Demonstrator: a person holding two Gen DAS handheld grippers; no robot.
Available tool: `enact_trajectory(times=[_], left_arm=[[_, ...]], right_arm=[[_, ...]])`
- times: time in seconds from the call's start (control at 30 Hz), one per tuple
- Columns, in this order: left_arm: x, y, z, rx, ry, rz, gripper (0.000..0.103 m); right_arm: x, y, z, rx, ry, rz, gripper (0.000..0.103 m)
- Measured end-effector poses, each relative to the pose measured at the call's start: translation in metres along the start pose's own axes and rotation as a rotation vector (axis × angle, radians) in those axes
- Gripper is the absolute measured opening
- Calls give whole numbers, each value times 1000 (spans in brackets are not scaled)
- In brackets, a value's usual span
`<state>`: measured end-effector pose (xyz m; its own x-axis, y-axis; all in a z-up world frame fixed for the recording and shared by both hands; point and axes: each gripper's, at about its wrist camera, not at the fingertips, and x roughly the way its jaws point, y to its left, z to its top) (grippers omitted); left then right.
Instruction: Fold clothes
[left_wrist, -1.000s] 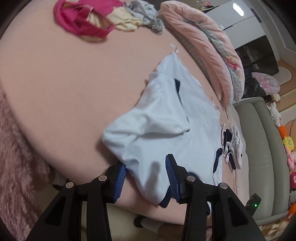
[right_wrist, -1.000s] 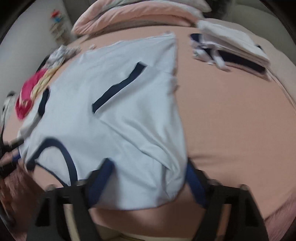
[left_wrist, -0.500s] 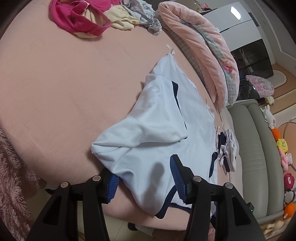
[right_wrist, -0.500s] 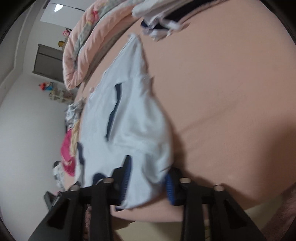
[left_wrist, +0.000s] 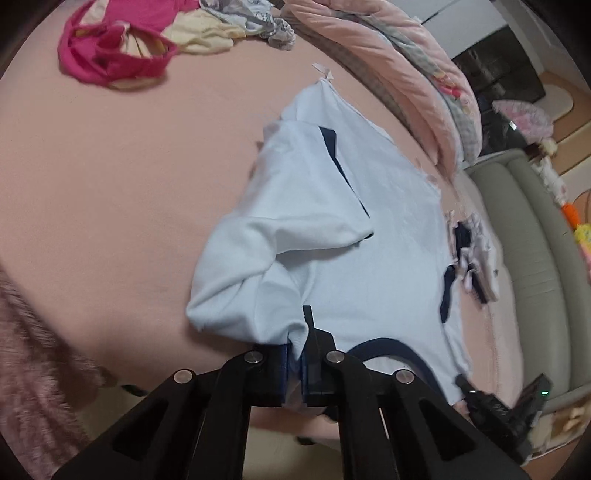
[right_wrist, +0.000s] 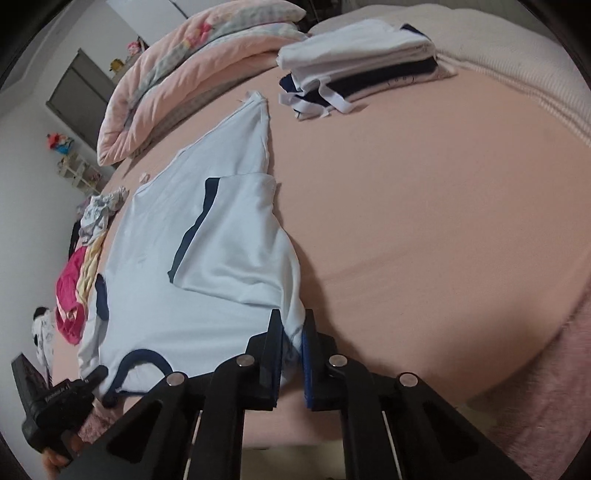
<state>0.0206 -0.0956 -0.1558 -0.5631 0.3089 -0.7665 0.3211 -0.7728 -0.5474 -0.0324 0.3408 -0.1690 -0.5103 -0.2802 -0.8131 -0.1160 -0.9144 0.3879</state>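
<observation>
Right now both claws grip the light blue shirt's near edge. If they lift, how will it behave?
Probably floppy: the light blue shirt already creases and bunches beside the left claw. Likely light, as it looks like thin fabric. The sleeves lie loosely folded in, so they may slide open once the right claw raises its corner.

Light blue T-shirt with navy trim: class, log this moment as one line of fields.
item: light blue T-shirt with navy trim | surface: pink bedsheet | left claw: shut on shirt shoulder | right claw: shut on other shoulder
</observation>
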Motion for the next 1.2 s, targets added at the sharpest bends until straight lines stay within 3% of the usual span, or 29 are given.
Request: enact_trajectory(times=[0.13, 0.2, 0.23, 0.27, 0.3, 0.33, 0.43, 0.5, 0.57, 0.67, 0.77, 0.87, 1.0, 1.2], left_arm=[[-5, 7, 1, 1, 34, 42, 3], [5, 21, 0, -53, 86, 24, 4], [6, 26, 0, -84, 90, 1, 5], [4, 29, 0, -106, 100, -17, 6], [3, 32, 0, -124, 116, -32, 6], [1, 34, 0, -140, 135, -33, 5], [-25, 27, -13, -122, 149, 48, 6], [-31, -3, -22, 22, 178, 30, 6], [-29, -38, -30, 188, 224, -22, 6], [11, -118, -48, 502, 294, -106, 6], [53, -174, -65, 667, 334, -128, 6], [82, -197, -80, 730, 369, -121, 6], [105, -211, -96, 766, 388, -103, 6], [98, -231, -100, 795, 351, -188, 6]], right_arm=[[-13, 7, -15, -15, 16, -27, 6], [-5, -1, -17, 20, 65, -60, 8], [-3, -12, -16, 61, 89, -34, 8], [-6, -19, -14, 90, 86, -7, 9], [-10, -20, -12, 88, 90, -12, 15], [-14, -20, -13, 72, 91, -42, 15], [-52, -28, -16, 99, 13, -14, 18], [-66, -28, -12, 61, -19, -43, 30], [-73, -25, -4, 0, -31, -71, 32], [-49, -8, 8, -159, 49, -14, 32], [-22, 13, 5, -329, 115, -28, 32], [-6, 13, 2, -369, 142, -55, 29], [0, 6, 6, -361, 139, -63, 13], [-14, -14, 6, -313, 99, -125, 12]])
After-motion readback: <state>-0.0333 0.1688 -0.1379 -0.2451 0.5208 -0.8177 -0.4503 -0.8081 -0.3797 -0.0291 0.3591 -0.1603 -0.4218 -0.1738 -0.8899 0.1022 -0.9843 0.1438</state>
